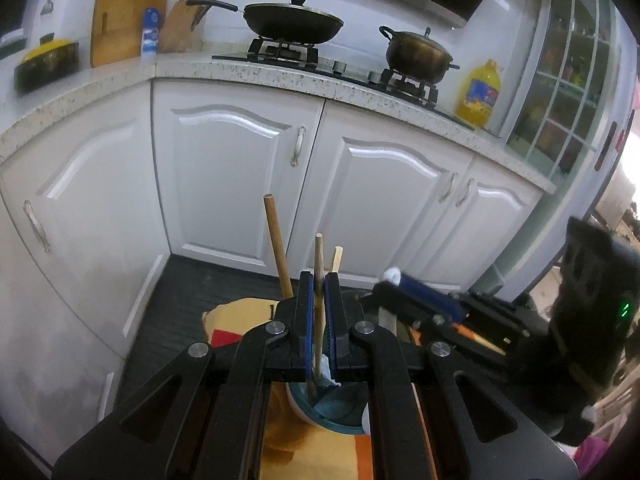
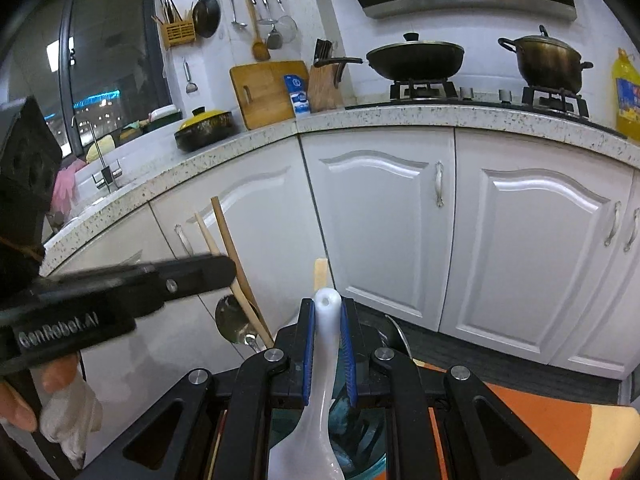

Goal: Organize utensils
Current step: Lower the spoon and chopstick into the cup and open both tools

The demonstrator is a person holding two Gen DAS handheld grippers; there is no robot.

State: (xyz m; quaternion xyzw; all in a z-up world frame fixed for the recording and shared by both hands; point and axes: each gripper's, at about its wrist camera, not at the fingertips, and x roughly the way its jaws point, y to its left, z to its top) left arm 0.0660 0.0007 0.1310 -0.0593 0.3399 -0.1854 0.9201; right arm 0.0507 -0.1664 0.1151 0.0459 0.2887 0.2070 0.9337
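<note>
Left claw: we see the left claw point(image 1: 319, 292) at lower centre of the left wrist view, its blue pads pinching a thin wooden chopstick point(image 1: 318, 256) that stands near upright.
Right claw: the right claw point(image 2: 328, 320) sits at lower centre of the right wrist view, pressed onto the handle of a white ceramic spoon point(image 2: 326, 344).
Container: below both claws we see a teal-rimmed cup point(image 1: 320, 408); the chopstick's lower end reaches into it.
Other utensils: a thicker wooden stick point(image 1: 278, 246) leans left of the left claw, a pale chopstick point(image 1: 337, 258) shows just right of it, and a metal spoon point(image 2: 234, 322) shows at lower left of the right wrist view.
Support: an orange patterned cloth point(image 2: 560, 420) lies beneath.
Background: white cabinets point(image 1: 224, 176) and a speckled bench point(image 1: 280, 74) carrying a wok point(image 1: 292, 20).
</note>
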